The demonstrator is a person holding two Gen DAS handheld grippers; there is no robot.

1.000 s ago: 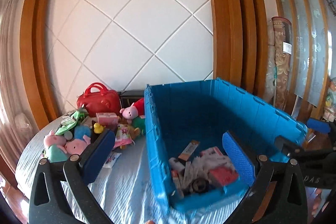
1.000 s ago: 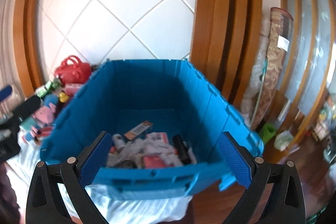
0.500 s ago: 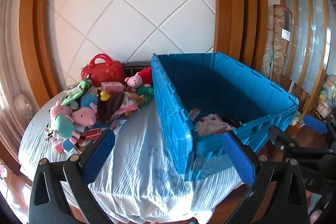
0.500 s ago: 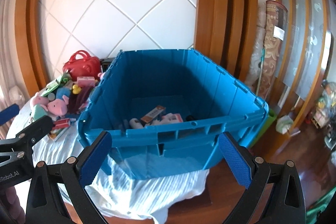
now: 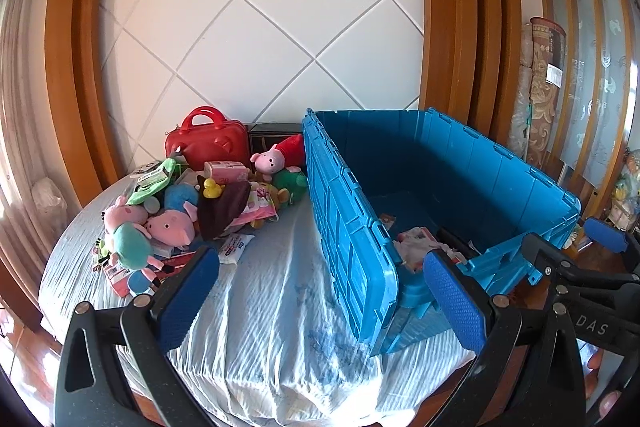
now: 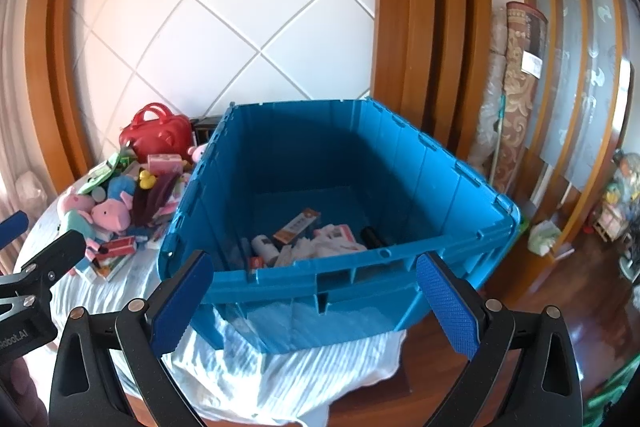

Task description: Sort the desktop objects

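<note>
One blue crate [image 6: 340,267] stands on the cloth-covered table [image 5: 280,327], holding a few small packets. Beside it lies one toy pile [image 5: 180,211]: three pink pig plushes, one yellow duck [image 5: 212,188], one red case [image 5: 206,143]. Left gripper [image 5: 320,291] and right gripper [image 6: 314,303] both gape, empty, short of the crate.

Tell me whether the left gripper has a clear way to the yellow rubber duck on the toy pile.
Probably yes. The left gripper is open and empty, and the yellow rubber duck sits exposed on top of the pile, left of the blue crate. Only bare cloth and low toys lie between; the brown cloth beside it crowds the grasp.
</note>
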